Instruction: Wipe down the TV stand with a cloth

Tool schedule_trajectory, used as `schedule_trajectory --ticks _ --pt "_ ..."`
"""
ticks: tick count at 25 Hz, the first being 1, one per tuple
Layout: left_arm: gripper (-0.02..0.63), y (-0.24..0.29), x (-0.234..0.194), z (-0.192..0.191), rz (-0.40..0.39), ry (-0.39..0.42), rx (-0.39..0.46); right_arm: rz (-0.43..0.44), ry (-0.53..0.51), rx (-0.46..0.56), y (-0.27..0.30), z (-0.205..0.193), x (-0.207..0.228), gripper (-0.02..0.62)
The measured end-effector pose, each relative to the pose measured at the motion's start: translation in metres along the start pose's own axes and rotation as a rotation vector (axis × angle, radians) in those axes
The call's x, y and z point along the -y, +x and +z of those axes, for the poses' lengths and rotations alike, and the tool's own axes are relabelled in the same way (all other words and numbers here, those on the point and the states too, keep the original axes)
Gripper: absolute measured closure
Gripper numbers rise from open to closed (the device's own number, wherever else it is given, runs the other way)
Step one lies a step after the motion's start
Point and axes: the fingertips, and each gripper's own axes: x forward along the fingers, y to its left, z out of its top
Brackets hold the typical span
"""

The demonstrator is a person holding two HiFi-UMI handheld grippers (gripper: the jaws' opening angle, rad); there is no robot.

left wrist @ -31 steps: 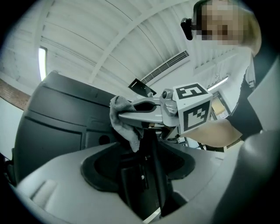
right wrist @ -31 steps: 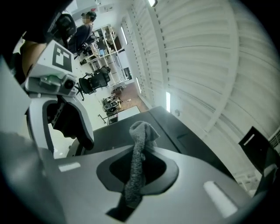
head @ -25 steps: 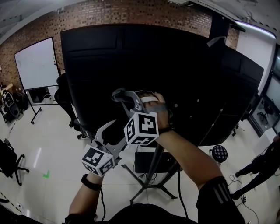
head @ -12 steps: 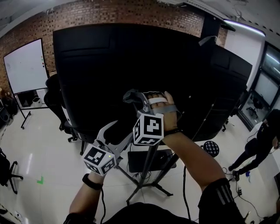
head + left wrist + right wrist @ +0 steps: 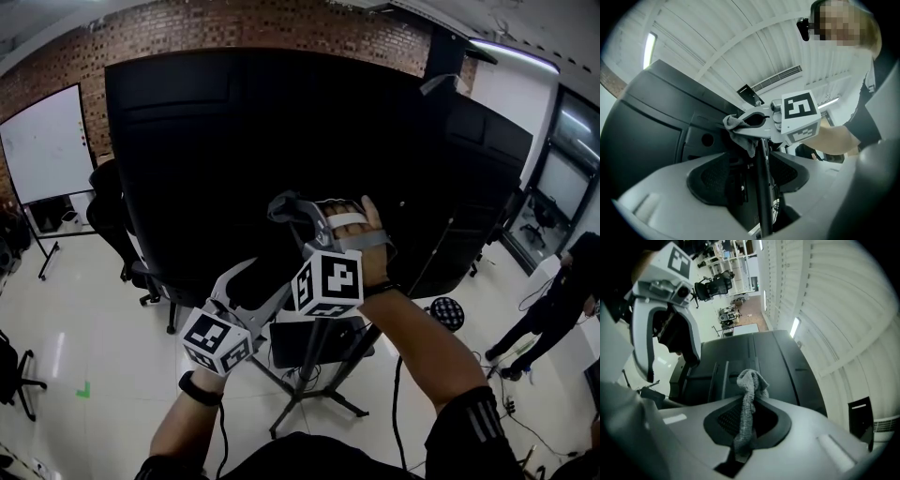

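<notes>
My right gripper [image 5: 289,208] is raised to the black back panel of the TV [image 5: 281,122], its fingers clamped on the grey cloth [image 5: 747,399] — a strip runs up between them and bunches at the tips, close to the panel. My left gripper [image 5: 246,286] sits lower, fingers apart and gripping nothing; the TV stand [image 5: 317,367] shows its dark pole through their gap — between them or beyond, I cannot tell
</notes>
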Motion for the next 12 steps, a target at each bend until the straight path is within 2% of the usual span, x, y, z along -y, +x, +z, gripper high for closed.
schedule_trajectory --ticks 3,5,12 --pt "0.318 -0.012 -0.011 -0.002 0.033 -0.004 -0.004 0.036 0.068 0.086 -0.004 0.026 -0.009 0.577" --pt "0.318 -0.022 -0.018 -0.003 0.06 -0.004 -0.007 0.056 0.071 0.122 -0.001 0.042 -0.018 0.577" --pt "0.319 -0.057 -0.038 -0.008 0.142 0.0 -0.035 0.159 0.083 0.175 0.031 0.08 -0.06 0.577"
